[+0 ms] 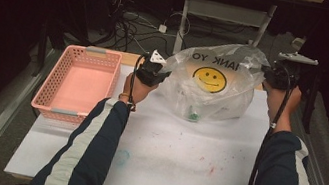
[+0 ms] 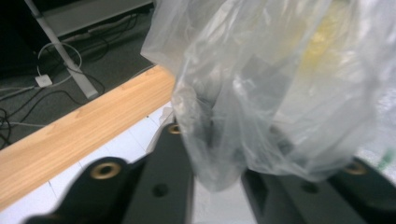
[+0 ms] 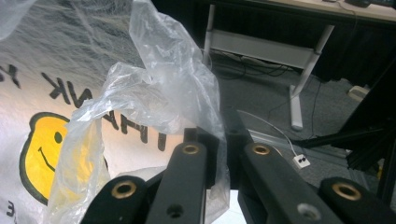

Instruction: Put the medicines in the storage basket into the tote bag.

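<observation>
Near edge: my sleeves, then bare white surface (image 1: 181,161). Mid-surface: plastic bag (image 1: 212,83), smiley print, contents inside. Left tongs (image 1: 156,71) clamped on the bag's left film; right tongs (image 1: 277,73) clamped on its right handle. Basket (image 1: 78,83), pink, far left. Risks: thin film tearing or slipping from a pinch if I pull apart; contents spilling.

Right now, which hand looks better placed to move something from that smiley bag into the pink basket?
Probably the left. The left gripper grips the plastic bag on the side next to the pink basket. The right gripper pinches the bag's far edge, across the table from the basket.
</observation>
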A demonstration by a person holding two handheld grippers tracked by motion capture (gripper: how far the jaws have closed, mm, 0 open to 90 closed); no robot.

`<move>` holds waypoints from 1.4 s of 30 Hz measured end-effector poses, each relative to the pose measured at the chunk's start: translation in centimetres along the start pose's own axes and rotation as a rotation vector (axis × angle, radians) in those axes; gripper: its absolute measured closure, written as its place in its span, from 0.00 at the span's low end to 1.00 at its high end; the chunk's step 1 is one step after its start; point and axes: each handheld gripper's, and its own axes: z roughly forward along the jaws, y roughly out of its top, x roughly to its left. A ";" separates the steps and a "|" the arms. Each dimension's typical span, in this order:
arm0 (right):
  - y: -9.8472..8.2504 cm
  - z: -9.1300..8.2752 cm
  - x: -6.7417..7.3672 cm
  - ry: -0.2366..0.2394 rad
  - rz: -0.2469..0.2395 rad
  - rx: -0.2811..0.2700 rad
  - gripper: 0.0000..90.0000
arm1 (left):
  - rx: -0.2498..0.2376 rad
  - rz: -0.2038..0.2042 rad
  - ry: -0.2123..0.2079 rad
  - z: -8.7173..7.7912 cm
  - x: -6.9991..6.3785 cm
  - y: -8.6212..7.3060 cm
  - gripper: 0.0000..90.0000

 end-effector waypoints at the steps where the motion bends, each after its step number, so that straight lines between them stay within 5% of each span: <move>1: 0.1 -0.1 -0.1 0.002 0.002 -0.004 1.00 | -0.013 0.007 0.008 -0.5 0.0 0.3 0.95; 9: 1.9 -1.8 0.6 0.008 -0.032 -0.048 1.00 | -0.126 0.050 0.020 -5.7 0.2 2.5 0.96; 14: 3.7 -2.9 1.1 0.016 -0.035 -0.085 1.00 | -0.178 0.032 0.019 -7.5 0.0 3.3 0.96; 21: 4.3 -2.8 1.6 0.014 -0.038 -0.104 1.00 | -0.180 -0.019 0.056 -7.3 0.2 2.7 0.95; 29: 2.7 -1.1 2.2 0.031 -0.034 -0.066 1.00 | -0.119 -0.013 0.089 -5.6 0.1 1.2 0.93; 36: 2.8 -1.2 2.9 0.035 -0.059 -0.089 0.99 | -0.135 -0.026 0.113 -5.9 0.5 0.9 0.84; 42: 3.0 -1.7 3.6 0.051 -0.092 -0.122 0.79 | -0.147 -0.040 0.136 -6.2 0.7 0.9 0.75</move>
